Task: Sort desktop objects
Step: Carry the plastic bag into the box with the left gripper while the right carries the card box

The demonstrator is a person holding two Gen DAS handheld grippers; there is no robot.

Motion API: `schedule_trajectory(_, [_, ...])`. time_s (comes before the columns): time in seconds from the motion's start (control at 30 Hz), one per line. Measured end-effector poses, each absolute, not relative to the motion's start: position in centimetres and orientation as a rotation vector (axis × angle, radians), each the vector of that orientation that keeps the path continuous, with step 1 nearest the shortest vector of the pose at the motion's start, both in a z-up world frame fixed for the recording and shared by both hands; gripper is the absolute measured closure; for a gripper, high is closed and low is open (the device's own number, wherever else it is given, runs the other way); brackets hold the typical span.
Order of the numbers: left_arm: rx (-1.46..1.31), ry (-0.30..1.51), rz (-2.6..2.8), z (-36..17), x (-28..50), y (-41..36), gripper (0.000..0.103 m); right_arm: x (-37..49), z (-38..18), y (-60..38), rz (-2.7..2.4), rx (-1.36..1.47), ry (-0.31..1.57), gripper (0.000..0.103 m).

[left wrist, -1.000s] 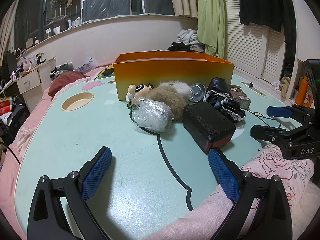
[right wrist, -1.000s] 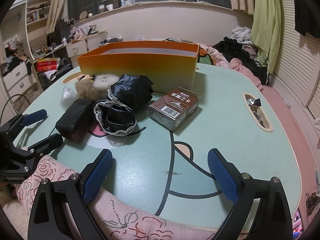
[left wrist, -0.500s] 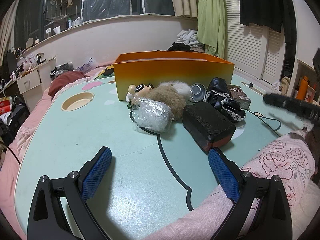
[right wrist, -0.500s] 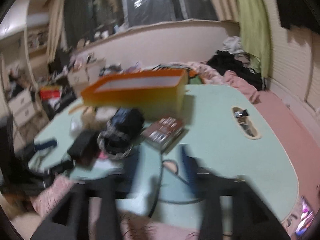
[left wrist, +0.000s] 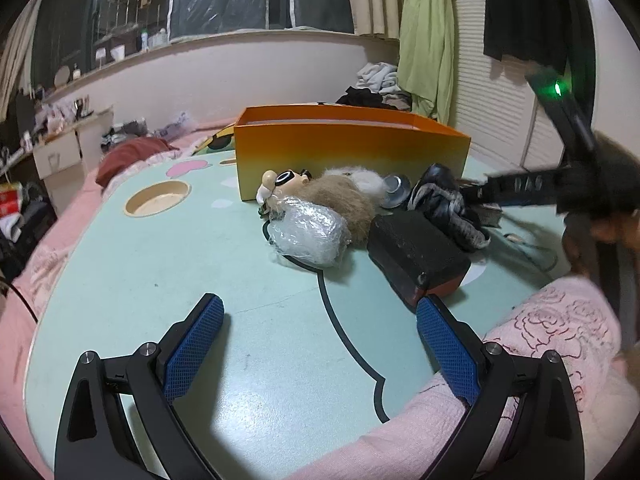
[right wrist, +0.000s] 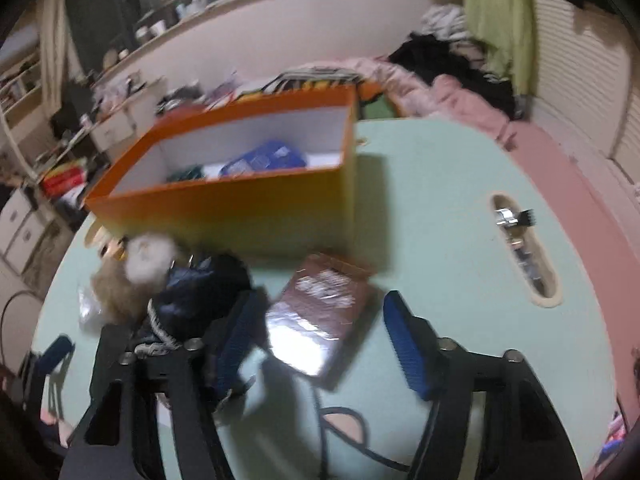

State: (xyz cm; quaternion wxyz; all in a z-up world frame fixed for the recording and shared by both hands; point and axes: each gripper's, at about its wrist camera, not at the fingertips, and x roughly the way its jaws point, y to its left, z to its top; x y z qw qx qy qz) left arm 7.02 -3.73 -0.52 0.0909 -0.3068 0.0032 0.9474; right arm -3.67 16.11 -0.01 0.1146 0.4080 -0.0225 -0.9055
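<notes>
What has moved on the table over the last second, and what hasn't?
The right gripper lifted off the pink quilt and swung forward and up over the brown rectangular card box, jaws open, holding nothing. The left gripper stayed open and low over the mint-green table. The orange cardboard box and the clutter before it haven't shifted.

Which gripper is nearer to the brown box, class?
The right. The right gripper hangs open right over the brown box, fingers either side of it. The left gripper sits open at the table's near edge, with the black case between.
</notes>
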Motion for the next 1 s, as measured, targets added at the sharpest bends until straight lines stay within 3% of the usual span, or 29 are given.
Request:
schedule_trajectory(0.13, [-0.944, -0.106, 2.772, 1.4, 5.9, -4.5, 0.017, -1.9, -0.4, 16.5, -2.671, 1.127, -0.06, 0.063])
schedule_trajectory(0.2, [-0.949, -0.038, 2.813, 2.5, 4.9, -4.0, 0.018, -1.3, -0.5, 16.9, -2.661, 1.098, -0.103, 0.063])
schedule_trajectory(0.27, [-0.956, 0.059, 2.836, 3.0, 3.8, -3.2, 0.029, -1.0, -0.5, 17.5, -2.653, 1.075, -0.145, 0.063])
schedule_trajectory(0.33, [-1.005, 0.137, 2.828, 2.9, 2.6, -2.4, 0.035, -0.8, -0.4, 18.0, -2.652, 1.047, -0.182, 0.063])
schedule_trajectory(0.4, [-1.066, 0.174, 2.796, 2.3, 1.6, -1.9, 0.051, -0.5, -0.2, 18.3, -2.649, 1.025, -0.207, 0.063])
schedule_trajectory(0.43, [-1.105, 0.169, 2.767, 1.8, 1.1, -1.8, 0.068, -0.2, -0.1, 18.3, -2.649, 1.018, -0.209, 0.063])
schedule_trajectory(0.73, [-0.87, 0.029, 2.787, 5.1, 5.2, -3.8, 0.07, 2.2, 3.2, 17.6, -2.682, 0.805, -0.155, 0.063])
schedule_trajectory(1.0, [-0.762, -0.027, 2.843, 10.7, -1.5, -1.0, 0.07, -4.0, 8.5, 14.2, -2.691, 0.719, -0.163, 0.063])
